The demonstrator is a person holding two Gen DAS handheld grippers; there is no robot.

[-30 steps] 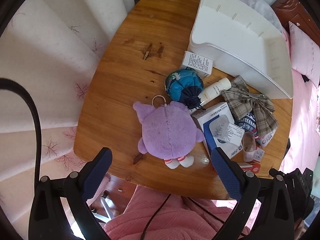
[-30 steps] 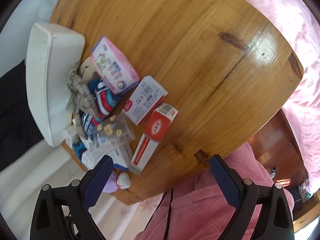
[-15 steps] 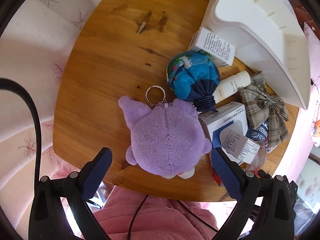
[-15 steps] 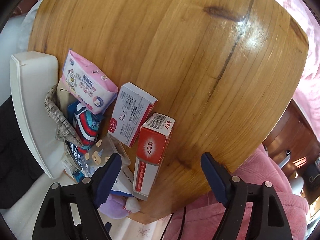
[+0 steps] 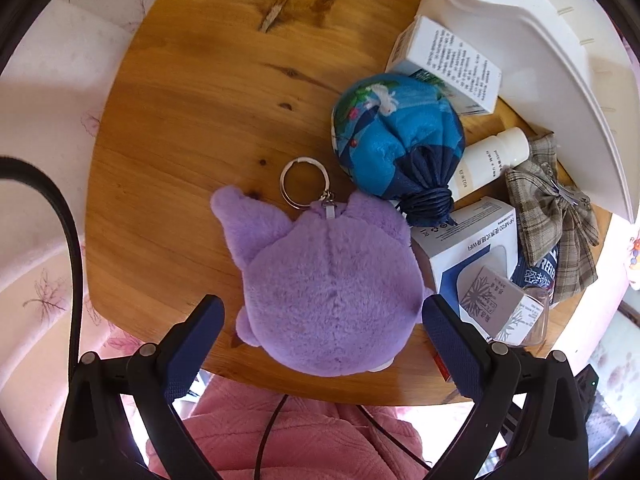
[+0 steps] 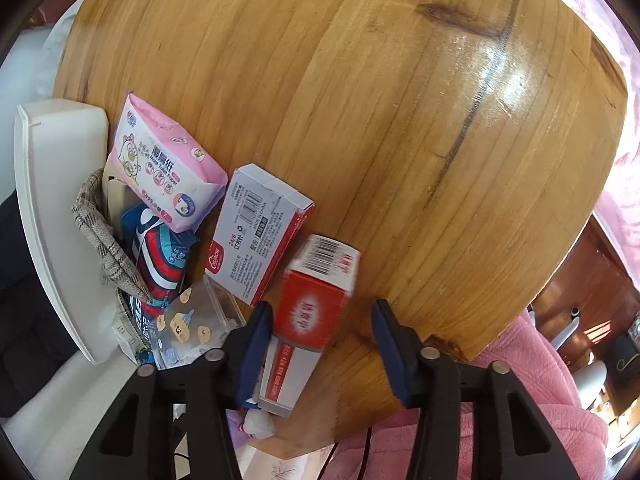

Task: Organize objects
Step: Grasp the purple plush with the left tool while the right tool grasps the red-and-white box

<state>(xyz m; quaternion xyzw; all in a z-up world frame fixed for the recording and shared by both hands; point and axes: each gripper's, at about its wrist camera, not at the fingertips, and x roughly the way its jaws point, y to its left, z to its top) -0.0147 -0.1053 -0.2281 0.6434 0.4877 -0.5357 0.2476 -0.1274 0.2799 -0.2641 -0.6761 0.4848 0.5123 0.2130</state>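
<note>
In the left wrist view, the left gripper is spreading wide around a round purple plush keychain toy lying on the wooden worktop, its metal ring pointing to 12 o'clock. In the right wrist view, the right gripper, jaws just narrowing, is straddling a long red-and-white carton without pinching it, its long axis running from 7 to 1 o'clock.

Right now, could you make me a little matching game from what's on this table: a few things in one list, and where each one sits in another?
Things:
1. purple plush toy
2. red box
3. pink tissue pack
4. plaid bow

Places:
A. against the white tray's edge
B. between the right gripper's fingers
C. between the left gripper's open fingers
D. next to the white tray, left of the white and red box

Pairs: 1-C, 2-B, 3-D, 4-A
</note>
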